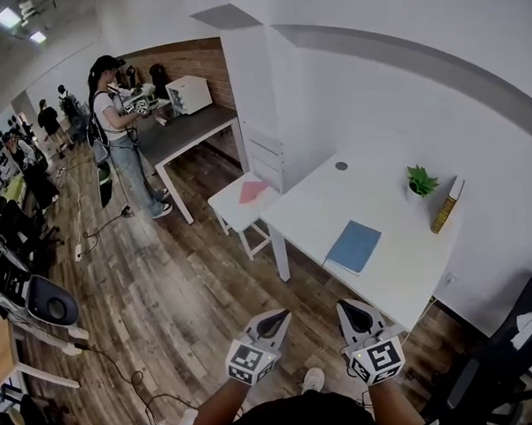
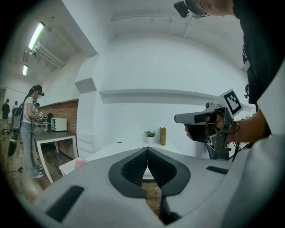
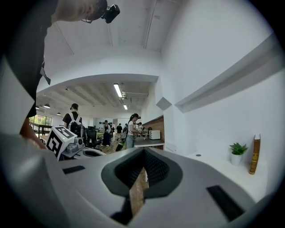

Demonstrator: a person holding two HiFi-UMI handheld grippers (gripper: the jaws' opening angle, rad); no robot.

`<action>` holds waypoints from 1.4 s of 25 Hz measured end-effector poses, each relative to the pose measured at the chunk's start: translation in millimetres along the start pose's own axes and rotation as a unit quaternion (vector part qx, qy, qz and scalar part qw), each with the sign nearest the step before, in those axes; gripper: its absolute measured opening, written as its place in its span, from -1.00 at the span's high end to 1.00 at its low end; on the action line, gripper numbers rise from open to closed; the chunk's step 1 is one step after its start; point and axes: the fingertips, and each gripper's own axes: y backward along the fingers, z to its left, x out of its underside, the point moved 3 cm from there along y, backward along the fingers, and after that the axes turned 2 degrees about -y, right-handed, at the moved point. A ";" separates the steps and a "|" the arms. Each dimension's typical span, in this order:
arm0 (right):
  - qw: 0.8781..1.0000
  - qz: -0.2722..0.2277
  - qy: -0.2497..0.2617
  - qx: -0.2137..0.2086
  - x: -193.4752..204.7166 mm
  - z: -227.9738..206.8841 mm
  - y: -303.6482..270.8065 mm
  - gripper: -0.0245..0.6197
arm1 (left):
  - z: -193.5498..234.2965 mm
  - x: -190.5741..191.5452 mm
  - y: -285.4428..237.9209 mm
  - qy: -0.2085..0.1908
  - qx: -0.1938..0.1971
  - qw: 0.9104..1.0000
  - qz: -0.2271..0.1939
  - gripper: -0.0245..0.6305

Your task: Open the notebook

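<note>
The blue notebook (image 1: 354,245) lies closed near the front edge of the white table (image 1: 337,197), well apart from both grippers. The left gripper (image 1: 279,320) and right gripper (image 1: 356,315) are empty, jaws pressed together. Arriving like that, they could shove the notebook off the edge rather than lift its cover.

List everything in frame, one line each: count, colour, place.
table: 1, white, centre right, by the wall
notebook: 1, blue, closed, on the table's near side
potted plant: 1, green in a white pot, table's far side
book: 1, yellow-brown, upright beside the plant
chair: 1, white, left of the table
pink item: 1, on the chair seat
desk: 1, grey top, upper left
white box: 1, on the desk
person: 1 at the desk; others farther back
office chair: 1, black, right edge
left gripper: grey, shut, empty
right gripper: grey, shut, empty
</note>
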 end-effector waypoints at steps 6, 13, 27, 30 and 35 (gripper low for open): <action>1.000 0.001 0.001 0.009 -2.7 -55.2 -16.2 0.92 | 15.5 -8.9 -55.3 -0.007 0.000 1.000 0.002 0.91; 0.999 0.013 -0.008 0.035 6.5 -96.1 -24.0 0.92 | 13.6 -8.1 -107.5 -0.018 0.045 0.999 0.022 0.91; 0.986 0.023 -0.018 0.163 10.2 -171.9 -62.8 0.92 | 54.8 0.5 -225.5 -0.052 0.167 0.984 0.045 0.91; 0.981 0.023 -0.015 0.191 7.0 -177.0 -75.6 0.92 | 71.5 4.0 -243.7 -0.066 0.191 0.978 0.055 0.91; 0.970 0.037 -0.024 0.241 15.9 -193.6 -90.5 0.92 | 87.0 11.7 -277.5 -0.090 0.221 0.969 0.068 0.91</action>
